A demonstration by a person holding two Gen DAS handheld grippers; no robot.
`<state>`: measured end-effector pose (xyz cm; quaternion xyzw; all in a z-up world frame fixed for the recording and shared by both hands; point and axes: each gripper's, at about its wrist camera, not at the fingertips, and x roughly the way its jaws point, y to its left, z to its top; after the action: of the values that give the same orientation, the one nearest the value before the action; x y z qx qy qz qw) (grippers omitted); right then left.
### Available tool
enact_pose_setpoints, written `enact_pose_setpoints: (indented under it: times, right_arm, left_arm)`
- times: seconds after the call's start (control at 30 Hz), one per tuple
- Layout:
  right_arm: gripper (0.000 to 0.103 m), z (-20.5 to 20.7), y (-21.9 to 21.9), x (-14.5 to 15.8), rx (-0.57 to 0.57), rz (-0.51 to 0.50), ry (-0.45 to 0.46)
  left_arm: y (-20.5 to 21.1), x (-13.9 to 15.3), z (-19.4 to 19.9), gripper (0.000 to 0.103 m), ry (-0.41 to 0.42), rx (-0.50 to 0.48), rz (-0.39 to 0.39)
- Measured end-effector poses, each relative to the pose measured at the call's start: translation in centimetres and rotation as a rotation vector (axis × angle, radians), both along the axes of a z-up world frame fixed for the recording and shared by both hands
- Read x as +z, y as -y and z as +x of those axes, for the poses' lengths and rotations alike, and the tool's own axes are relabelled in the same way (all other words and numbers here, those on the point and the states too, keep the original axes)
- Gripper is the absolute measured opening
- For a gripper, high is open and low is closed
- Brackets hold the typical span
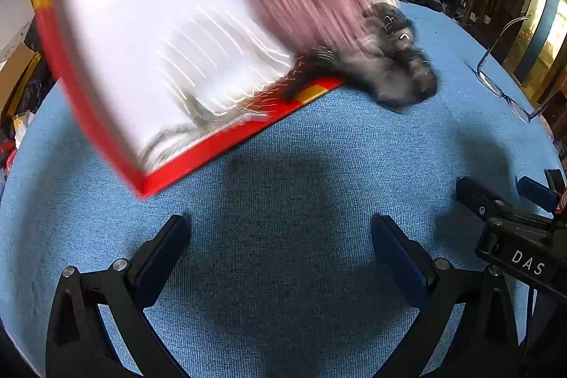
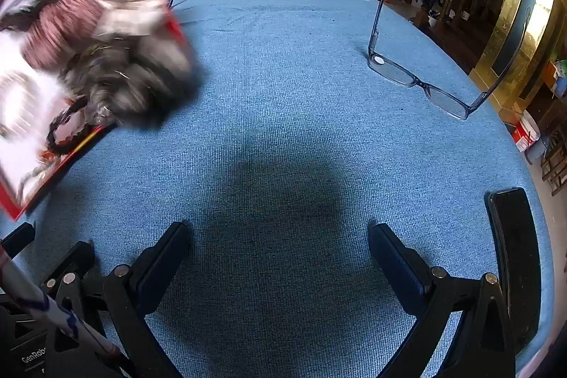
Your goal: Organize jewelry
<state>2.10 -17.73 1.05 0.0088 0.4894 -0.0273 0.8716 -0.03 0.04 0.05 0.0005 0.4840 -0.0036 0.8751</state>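
1. Standing by, I see both claws idle over the blue-carpeted table: the left claw is spread wide with nothing between its pads, and the right claw is spread just as wide and equally empty.
2. A red-rimmed tray with a white lining sits tilted and badly blurred at the left, so it looks to be in motion; neither claw touches it.
3. Jewelry is on that tray: a dark beaded bracelet near its lower edge, and pale chain-like strands at the corner, too smeared to name surely.
4. Fuzzy grey, pink and white bundles spill over the tray's rim onto the table; I cannot tell what they are.
5. Glasses rest upside down well apart on the right.
6. My judgement: this is the very start, nothing sorted yet. Next calls for waiting until the tray settles, then bringing one claw down over a single piece, likely the bracelet.
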Motion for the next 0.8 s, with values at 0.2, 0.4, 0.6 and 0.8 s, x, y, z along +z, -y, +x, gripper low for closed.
enact_pose_setpoints:
  times: [0.2, 0.4, 0.6, 0.8]
  right_arm:
    - [0.103, -0.03, 0.07, 0.01, 0.0, 0.002, -0.001]
    - [0.103, -0.43, 0.02, 0.12, 0.0, 0.002, -0.001]
    - [0.103, -0.43, -0.18, 0.19, 0.0, 0.002, -0.001]
    - [0.103, -0.11, -0.13, -0.01, -0.001, 0.0, -0.004]
  left_arm:
    - [-0.13, 0.18, -0.11, 0.103, 0.0, 0.0, 0.0]
    - [0.16, -0.17, -0.17, 0.103, 0.001, 0.0, 0.006]
    - [0.39, -0.28, -0.35, 0.103, 0.0, 0.001, 0.006]
    - [0.63, -0.37, 0.14, 0.103, 0.0, -0.001, 0.005]
